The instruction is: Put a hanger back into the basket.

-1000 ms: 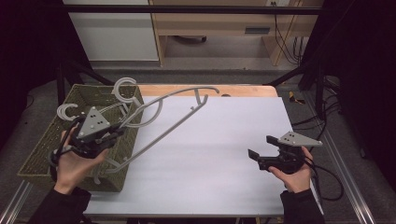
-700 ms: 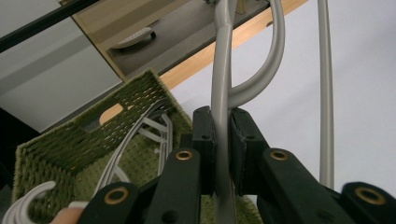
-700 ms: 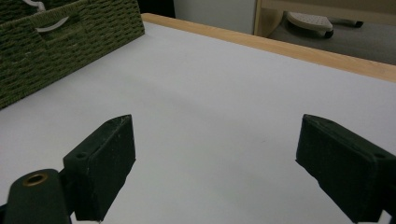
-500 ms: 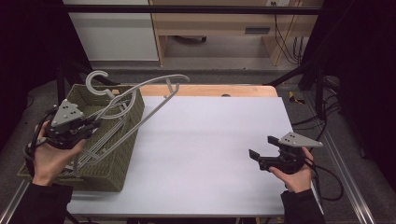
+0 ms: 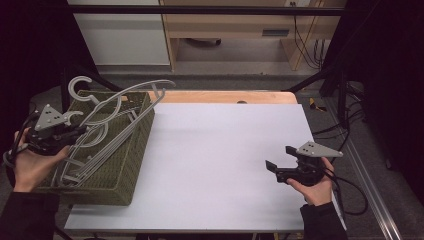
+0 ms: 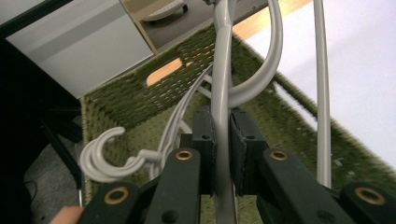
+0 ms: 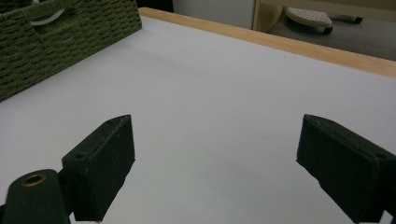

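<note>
Left hand-held gripper (image 5: 75, 131) clamps grey hanger (image 6: 221, 70) | basket (image 5: 131, 150): apparently more hangers inside

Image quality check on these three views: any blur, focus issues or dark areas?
High view: white table evenly lit, surroundings fall to near black. Left gripper view: fingers and the grey hanger clamped between them are sharp, the green basket behind is soft. Right gripper view: open fingers slightly soft, no glare on the table.

White table top (image 5: 220, 165), wooden bench (image 5: 225, 25), white cabinet (image 5: 120, 35), grey floor (image 5: 200, 82), dim surroundings
</note>
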`<state>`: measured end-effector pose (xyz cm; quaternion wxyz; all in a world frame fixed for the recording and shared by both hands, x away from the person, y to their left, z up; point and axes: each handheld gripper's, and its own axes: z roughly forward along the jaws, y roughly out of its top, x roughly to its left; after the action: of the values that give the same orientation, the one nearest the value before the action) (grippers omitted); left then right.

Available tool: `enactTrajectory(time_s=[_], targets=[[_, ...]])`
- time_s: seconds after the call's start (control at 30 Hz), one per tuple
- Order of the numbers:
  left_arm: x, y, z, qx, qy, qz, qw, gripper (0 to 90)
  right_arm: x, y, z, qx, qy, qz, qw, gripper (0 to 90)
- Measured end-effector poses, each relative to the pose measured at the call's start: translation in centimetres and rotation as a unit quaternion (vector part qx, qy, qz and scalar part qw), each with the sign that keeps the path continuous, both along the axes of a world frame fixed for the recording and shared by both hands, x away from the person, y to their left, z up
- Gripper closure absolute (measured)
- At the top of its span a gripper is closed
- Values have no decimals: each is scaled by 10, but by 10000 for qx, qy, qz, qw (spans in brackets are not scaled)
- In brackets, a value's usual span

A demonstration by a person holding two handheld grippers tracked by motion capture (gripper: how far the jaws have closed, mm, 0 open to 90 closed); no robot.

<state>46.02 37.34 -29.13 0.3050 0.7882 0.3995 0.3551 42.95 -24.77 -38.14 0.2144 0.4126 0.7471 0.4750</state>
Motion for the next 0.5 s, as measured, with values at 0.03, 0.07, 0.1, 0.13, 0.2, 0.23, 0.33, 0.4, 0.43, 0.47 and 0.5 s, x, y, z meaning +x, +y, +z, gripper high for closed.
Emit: enactTrajectory(time_s=[0.03, 0.07, 0.1, 0.13, 0.2, 0.23, 0.33, 0.4, 0.43, 0.47, 0.5], targets=[[2, 4, -1, 7, 18, 25, 10000, 813, 0, 0, 0, -6, 1, -1, 10000, 114], [3, 6, -2, 26, 31, 34, 10000, 812, 0, 0, 0, -7, -1, 3, 10000, 114], [6, 12, -5, 59, 65, 84, 9999, 813, 0, 0, 0, -10, -2, 4, 10000, 113], [6, 12, -5, 59, 65, 84, 9999, 812, 0, 0, 0, -10, -2, 4, 10000, 113], [8, 18, -8, 65, 107, 135, 9998, 813, 0, 0, 0, -6, -8, -1, 10000, 113], [9, 21, -10, 77, 120, 157, 9998, 813, 0, 0, 0, -6, -8, -1, 10000, 113], [10, 30, -14, 46, 134, 226, 9996, 812, 0, 0, 0, -12, -4, 2, 10000, 113], [10, 35, -14, -34, 97, 280, 9996, 812, 1, 1, -1, -12, -2, 2, 10000, 113], [11, 39, -14, -21, 108, 332, 9994, 812, 1, 1, -1, -24, 2, -7, 10000, 113], [11, 39, -14, -21, 108, 332, 9994, 812, 1, 1, -1, -21, 11, -6, 10000, 113], [13, 43, -15, 32, 118, 432, 9990, 812, 1, 1, -1, -22, 10, -3, 10000, 113]])
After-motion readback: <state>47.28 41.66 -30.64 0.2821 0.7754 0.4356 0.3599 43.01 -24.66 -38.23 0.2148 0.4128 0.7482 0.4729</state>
